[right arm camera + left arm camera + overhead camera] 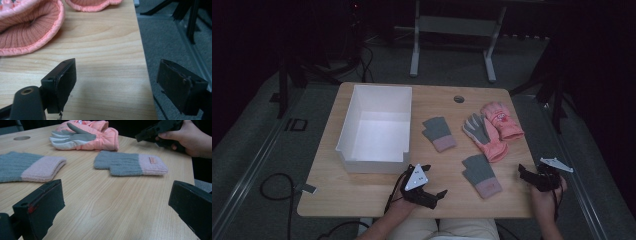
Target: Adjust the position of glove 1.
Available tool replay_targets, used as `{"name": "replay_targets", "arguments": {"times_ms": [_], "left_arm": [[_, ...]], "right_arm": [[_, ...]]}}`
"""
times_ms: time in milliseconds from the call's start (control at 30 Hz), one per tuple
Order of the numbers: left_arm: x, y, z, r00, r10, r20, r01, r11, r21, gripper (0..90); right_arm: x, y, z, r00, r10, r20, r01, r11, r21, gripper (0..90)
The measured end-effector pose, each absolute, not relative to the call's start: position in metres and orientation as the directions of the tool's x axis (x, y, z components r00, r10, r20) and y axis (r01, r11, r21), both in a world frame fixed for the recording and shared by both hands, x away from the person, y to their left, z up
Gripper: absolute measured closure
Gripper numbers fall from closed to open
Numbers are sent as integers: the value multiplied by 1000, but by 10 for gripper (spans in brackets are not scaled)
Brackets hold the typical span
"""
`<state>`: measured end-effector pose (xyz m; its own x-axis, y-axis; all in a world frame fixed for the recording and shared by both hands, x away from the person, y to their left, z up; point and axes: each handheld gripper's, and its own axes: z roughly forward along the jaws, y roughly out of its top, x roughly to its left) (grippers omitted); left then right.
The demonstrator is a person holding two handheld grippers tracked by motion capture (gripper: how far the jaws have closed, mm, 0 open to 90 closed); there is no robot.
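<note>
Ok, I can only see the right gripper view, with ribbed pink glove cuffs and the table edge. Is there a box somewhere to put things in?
Observer: Yes. In the high view, a white open-topped rectangular box sits on the left part of the light wooden table.
Operator: Are there any other gloves?
Observer: Two grey knitted fingerless gloves with pink cuffs. One lies right of the box, the other nearer the person.
Operator: What are the other tongs doing?
Observer: The left tongs are open with nothing between them, near the table's front edge.
</note>
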<state>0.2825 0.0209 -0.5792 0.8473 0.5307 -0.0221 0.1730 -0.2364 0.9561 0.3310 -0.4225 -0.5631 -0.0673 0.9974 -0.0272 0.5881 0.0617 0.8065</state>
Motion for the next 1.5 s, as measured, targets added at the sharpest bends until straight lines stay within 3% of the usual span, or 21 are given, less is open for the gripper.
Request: {"name": "replay_targets", "arguments": {"times_ms": [200,833,1133,1500], "left_arm": [[283,21,-579,853,521,-22,174,-244,954,0],[284,21,-579,864,501,-42,184,-236,954,0],[284,22,-579,867,496,-55,190,-226,955,0],[284,22,-579,869,492,-51,187,-232,954,0]], "right_arm": [[333,-424,-564,-64,998,-15,617,51,786,222],[335,-416,-546,-65,997,-37,666,71,743,228],[338,-415,-513,-47,998,-45,617,64,785,236],[346,-391,-470,-112,991,-70,526,119,842,255]]}}
